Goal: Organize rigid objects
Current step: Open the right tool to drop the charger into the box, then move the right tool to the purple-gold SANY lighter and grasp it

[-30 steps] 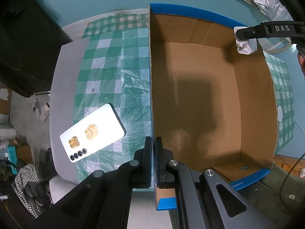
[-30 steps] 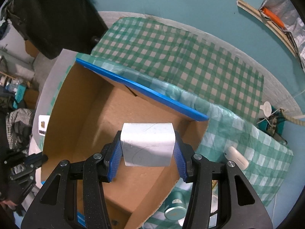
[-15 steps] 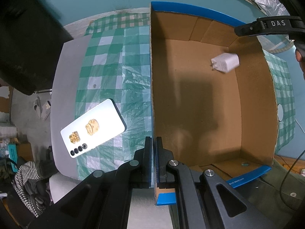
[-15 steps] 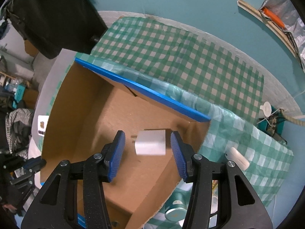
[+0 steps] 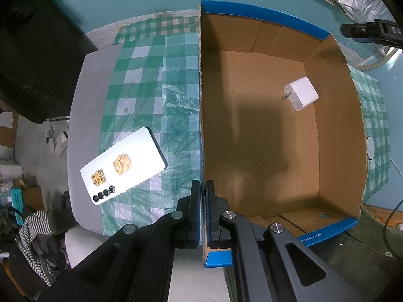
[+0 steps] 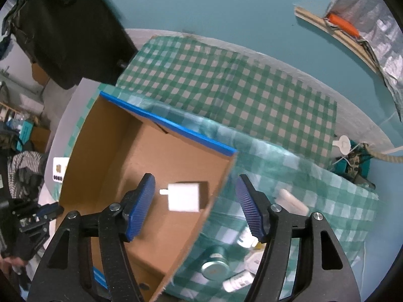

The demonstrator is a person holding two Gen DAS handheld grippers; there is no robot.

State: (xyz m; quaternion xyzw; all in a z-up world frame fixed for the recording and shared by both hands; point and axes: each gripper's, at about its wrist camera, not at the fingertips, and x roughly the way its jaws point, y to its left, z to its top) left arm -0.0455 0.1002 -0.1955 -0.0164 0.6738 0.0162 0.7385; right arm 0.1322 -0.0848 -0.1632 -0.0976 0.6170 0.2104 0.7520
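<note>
The open brown cardboard box with blue rim (image 5: 335,130) holds one white cube-shaped charger plug (image 5: 301,93), lying below the right gripper's (image 6: 196,202) wide-open, empty jaws. The left gripper's (image 5: 203,201) jaws are clamped on the box's near wall.

White cube-shaped charger (image 5: 301,93) lies on the floor of the open cardboard box (image 5: 337,130), near one side wall, prongs pointing sideways. White phone (image 5: 122,166) lies back-up on the checked cloth outside; cameras apparently four.

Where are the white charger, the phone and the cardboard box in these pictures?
white charger (image 5: 301,93), left wrist view, on its top face.
phone (image 5: 131,156), left wrist view, on its white back above the stickers.
cardboard box (image 5: 337,130), left wrist view, on its bare right inner wall.
</note>
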